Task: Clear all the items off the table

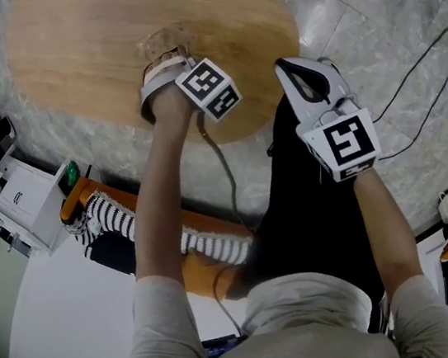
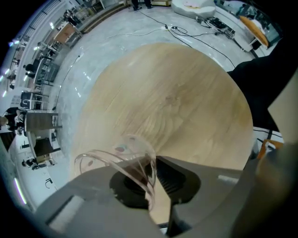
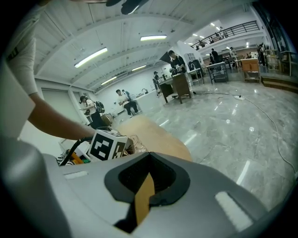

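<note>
A clear plastic cup point(image 1: 164, 44) with a brown film inside is over the near part of the round wooden table point(image 1: 87, 44). My left gripper point(image 1: 159, 68) is shut on it. In the left gripper view the jaws pinch the wall of the cup point(image 2: 122, 152) at its rim, and the left gripper point(image 2: 152, 180) is above the bare table top point(image 2: 172, 93). My right gripper point(image 1: 296, 70) hangs by the table's near right edge, shut with nothing in it. In the right gripper view the right gripper point(image 3: 146, 187) shows only a thin slit between its jaws.
Marble floor surrounds the table, with black cables point(image 1: 420, 69) at the right. A white cabinet point(image 1: 18, 196) and an orange bench point(image 1: 201, 223) with a striped cloth point(image 1: 113, 218) stand near my left side. People and desks point(image 3: 177, 79) are far off.
</note>
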A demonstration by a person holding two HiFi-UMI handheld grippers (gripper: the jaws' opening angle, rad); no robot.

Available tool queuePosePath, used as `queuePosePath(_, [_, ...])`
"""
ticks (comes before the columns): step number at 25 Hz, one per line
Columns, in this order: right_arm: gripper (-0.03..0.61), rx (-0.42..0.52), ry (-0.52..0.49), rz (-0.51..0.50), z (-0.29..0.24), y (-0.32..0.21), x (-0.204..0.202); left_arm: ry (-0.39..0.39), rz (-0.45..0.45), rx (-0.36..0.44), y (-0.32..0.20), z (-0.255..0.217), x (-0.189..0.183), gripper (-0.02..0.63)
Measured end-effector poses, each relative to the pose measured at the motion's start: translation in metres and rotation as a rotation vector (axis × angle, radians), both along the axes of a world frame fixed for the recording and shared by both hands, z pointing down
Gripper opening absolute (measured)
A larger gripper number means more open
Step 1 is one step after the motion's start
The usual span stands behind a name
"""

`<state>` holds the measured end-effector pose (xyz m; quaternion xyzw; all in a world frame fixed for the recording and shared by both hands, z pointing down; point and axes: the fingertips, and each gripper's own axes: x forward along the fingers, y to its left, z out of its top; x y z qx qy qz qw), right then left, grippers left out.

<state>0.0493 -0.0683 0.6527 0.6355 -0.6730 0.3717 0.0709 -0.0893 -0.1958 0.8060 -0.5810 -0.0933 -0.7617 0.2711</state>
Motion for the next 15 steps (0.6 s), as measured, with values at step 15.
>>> queuePosePath(15, [0.006,0.013,0.028,-0.123,-0.004,0.002,-0.02,0.405,-0.274,-0.073,0.044,-0.031,0.018,0.044])
